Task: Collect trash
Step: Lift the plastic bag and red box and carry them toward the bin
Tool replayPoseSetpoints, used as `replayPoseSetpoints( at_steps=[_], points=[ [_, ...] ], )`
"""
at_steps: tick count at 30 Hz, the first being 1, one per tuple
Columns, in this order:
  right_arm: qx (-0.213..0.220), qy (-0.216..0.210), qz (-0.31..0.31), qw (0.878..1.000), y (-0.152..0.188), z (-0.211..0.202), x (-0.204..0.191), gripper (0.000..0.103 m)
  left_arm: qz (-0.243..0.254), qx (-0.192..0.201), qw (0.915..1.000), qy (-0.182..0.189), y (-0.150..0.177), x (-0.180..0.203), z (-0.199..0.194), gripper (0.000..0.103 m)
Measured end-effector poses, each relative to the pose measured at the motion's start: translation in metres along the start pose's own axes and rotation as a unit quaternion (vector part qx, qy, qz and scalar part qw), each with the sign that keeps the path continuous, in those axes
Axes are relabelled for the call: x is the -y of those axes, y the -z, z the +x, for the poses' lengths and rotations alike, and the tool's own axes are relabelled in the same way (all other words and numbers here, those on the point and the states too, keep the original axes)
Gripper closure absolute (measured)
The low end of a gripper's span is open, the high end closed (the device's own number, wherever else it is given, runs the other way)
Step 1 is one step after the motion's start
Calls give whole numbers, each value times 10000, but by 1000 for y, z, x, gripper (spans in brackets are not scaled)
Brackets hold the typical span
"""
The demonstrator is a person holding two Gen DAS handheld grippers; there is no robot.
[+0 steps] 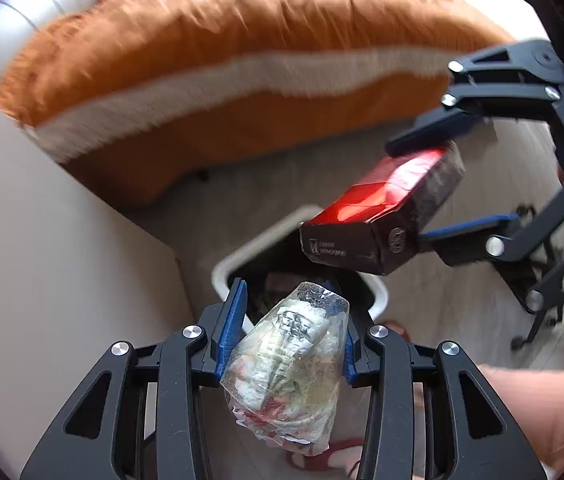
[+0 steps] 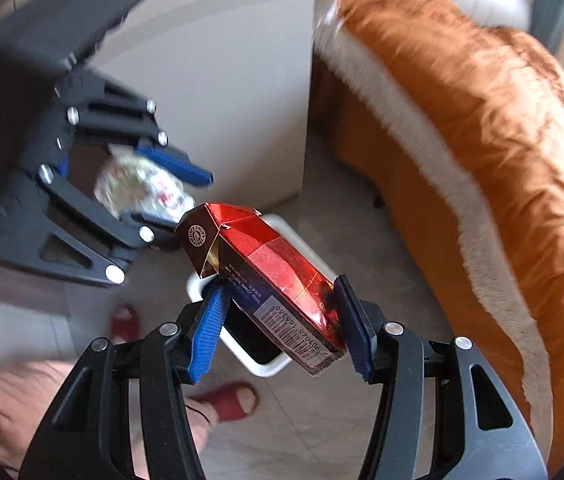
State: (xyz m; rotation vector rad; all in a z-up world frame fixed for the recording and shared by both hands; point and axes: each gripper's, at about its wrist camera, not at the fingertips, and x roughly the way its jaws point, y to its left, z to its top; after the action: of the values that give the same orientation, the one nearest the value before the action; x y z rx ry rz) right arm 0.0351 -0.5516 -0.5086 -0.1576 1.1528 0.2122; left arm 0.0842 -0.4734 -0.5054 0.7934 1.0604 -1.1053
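Our left tongs [image 1: 288, 334] pinch a light, crushable clear plastic wrapper wad [image 1: 288, 368]; our right tongs [image 2: 277, 324] clamp a stiff red-and-black cardboard cigarette pack [image 2: 269, 276] across its sides, both above the white rectangular bin [image 2: 265, 368].

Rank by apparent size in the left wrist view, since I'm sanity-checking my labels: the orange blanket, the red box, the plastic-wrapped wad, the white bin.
1. Orange blanket, by far.
2-3. Plastic-wrapped wad and red box: similar, and the wad sits nearer the camera, so unranked.
4. White bin, mostly hidden.
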Motion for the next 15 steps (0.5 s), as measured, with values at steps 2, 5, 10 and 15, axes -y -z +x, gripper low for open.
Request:
replayPoseSetpoints(
  at_steps=[2,5,10,15],
  points=[
    [-202,81,-229,9995,14,43,-2,48,53,-244,9997,70,9,0,44,63],
    [-411,-22,-381,9984,33,91,-7,48,-68,-478,9987,167,15,-4,94,63],
    [-504,-129,-666,9964,54,142,-13,48,-82,-699,9972,241,30,0,160,62],
    [-755,-280,-1007,9916,68,171,-12,10,-40,-754,9969,213,40,-2,192,5]
  ],
)
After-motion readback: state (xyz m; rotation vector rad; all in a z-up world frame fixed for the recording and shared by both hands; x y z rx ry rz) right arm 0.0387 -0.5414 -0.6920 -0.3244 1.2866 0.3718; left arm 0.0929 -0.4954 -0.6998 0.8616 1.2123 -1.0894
